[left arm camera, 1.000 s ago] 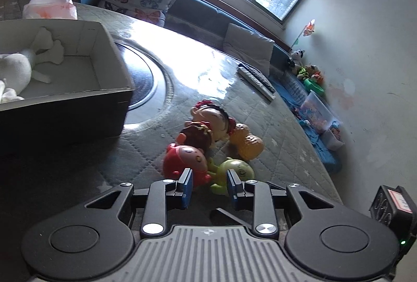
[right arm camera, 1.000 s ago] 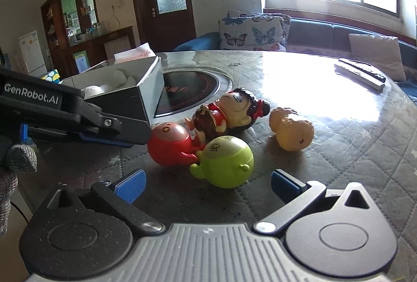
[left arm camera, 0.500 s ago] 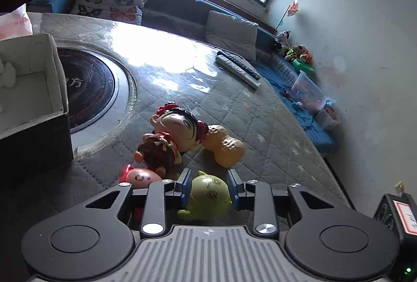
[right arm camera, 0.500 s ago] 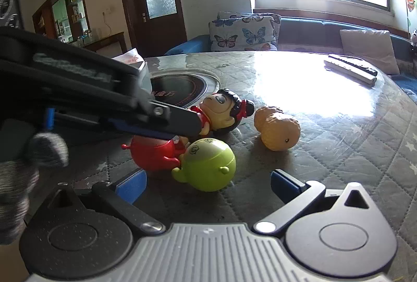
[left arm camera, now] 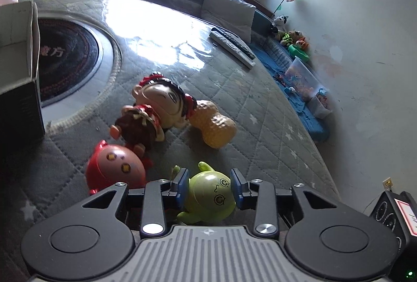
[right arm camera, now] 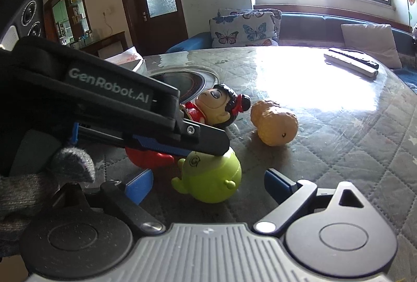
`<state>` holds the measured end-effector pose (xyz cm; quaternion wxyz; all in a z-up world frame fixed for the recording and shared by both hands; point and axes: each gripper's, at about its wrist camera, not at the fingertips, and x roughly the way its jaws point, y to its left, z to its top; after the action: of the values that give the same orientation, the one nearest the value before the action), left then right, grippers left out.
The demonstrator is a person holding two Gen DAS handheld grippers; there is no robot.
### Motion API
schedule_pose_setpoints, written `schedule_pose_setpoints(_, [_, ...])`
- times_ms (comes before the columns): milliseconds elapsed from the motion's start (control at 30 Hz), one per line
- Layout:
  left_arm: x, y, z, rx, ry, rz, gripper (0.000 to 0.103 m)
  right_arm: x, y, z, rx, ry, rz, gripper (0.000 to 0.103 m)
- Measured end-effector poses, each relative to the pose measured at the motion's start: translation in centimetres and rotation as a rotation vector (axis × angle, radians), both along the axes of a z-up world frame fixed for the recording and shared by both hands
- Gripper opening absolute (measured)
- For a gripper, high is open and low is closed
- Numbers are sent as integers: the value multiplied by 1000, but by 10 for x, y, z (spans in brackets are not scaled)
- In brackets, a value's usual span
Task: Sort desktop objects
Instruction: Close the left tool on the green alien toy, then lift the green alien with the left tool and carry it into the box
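since the earlier frame the left gripper [left arm camera: 208, 185] has swung away from the box [left arm camera: 18, 47] and come down over the green toy [left arm camera: 208, 193], which now sits between its blue pads; its jaws have just been opening and stand released, one pad either side of the toy with no visible squeeze; the right gripper [right arm camera: 206, 183], little shifted, has had its jaws closing somewhat, yet they are wide apart and grasp nothing.

the green toy lies on the quilted table [left arm camera: 260, 110], just beside the red toy [left arm camera: 114, 167]; beyond the green toy lie the doll [left arm camera: 156, 107] and, touching the doll, the peanut toy [left arm camera: 213, 125]; the box stands well apart from the green toy, at the far left.

the step in hand looks like picking the green toy for sorting; the next move likely calls for clenching the left jaws on its round body, squarely so it does not squirt out, then lifting it clear of the red toy toward the box.
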<state>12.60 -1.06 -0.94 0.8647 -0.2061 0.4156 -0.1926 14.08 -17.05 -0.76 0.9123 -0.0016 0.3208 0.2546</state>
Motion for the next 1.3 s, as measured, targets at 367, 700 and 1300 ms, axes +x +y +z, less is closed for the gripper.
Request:
schedule_pose_setpoints(367, [-17, 7, -6, -79, 25, -16, 39, -19, 0, -4, -6, 3, 16, 81])
schedule_pose_setpoints(700, [-13, 7, -7, -103, 34, 18, 39, -12, -12, -5, 57, 8, -31, 63])
schedule_pose_setpoints(1300, [-27, 10, -3, -120, 14, 14, 41, -27, -11, 3, 42, 9, -30, 49])
